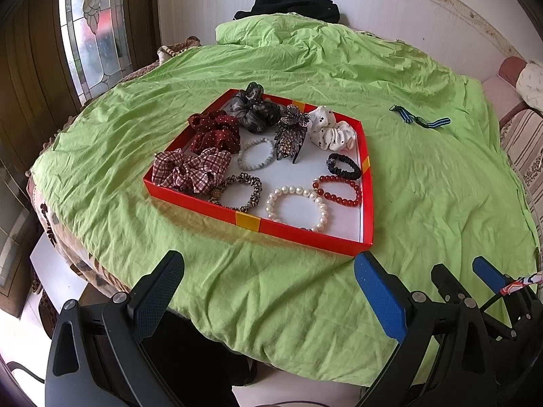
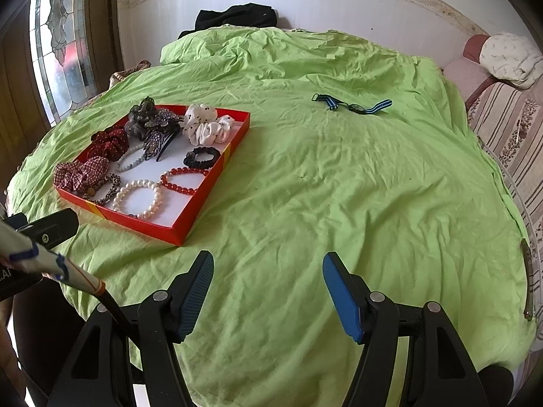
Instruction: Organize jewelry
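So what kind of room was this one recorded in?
Probably a bedroom at home: the red tray of jewelry sits on a rumpled green sheet over what looks like a bed, beside a leaded-glass window and a striped sofa.

Two wrist cameras over the bed

Both looked steeply down from the near edge; each shared the red tray (image 1: 368,183) (image 2: 217,176) and watch (image 1: 420,120) (image 2: 353,104).

The green sheet (image 2: 339,203) lies bare across the middle and right of the right wrist frame. The crowded red tray (image 2: 203,200) blocks the left; a striped watch (image 2: 353,104) sits at upper centre.
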`<move>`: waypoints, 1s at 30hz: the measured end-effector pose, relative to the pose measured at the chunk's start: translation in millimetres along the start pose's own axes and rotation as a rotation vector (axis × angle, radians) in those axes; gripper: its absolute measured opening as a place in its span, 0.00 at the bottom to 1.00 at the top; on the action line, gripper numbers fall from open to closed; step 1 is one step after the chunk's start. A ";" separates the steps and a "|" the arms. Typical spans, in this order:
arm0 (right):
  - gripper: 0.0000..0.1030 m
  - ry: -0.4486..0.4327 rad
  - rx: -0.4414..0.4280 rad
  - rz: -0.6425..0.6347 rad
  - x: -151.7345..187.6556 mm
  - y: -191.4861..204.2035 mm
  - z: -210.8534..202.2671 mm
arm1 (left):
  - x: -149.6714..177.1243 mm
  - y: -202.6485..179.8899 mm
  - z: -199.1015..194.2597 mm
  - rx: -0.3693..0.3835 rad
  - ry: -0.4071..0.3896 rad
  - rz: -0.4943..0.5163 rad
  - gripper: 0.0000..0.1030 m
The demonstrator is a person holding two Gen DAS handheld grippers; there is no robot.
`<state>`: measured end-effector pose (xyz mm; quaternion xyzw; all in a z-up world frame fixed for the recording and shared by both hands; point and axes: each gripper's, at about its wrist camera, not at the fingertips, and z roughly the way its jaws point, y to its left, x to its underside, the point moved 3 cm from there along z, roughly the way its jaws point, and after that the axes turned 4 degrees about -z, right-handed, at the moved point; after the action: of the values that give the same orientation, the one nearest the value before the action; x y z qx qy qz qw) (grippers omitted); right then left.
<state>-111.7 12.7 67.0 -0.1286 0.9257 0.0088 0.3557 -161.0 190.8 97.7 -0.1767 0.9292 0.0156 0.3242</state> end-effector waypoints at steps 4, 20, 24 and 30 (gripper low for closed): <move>0.69 0.003 -0.002 -0.009 0.9 3.4 0.5 | 0.1 0.1 0.4 -0.001 -0.002 0.001 0.97; 0.70 0.005 0.000 0.003 0.5 2.8 1.5 | 1.5 4.9 5.0 0.022 0.022 -0.009 0.97; 0.70 0.009 0.002 0.003 0.8 4.7 2.3 | 2.0 6.2 6.1 0.023 0.026 -0.015 0.97; 0.70 0.014 0.002 0.003 1.7 4.9 4.2 | 0.9 7.4 7.5 0.019 0.030 -0.014 0.97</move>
<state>-111.4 17.6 62.3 -0.1269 0.9284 0.0074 0.3491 -159.6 198.5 90.6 -0.1804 0.9329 0.0019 0.3118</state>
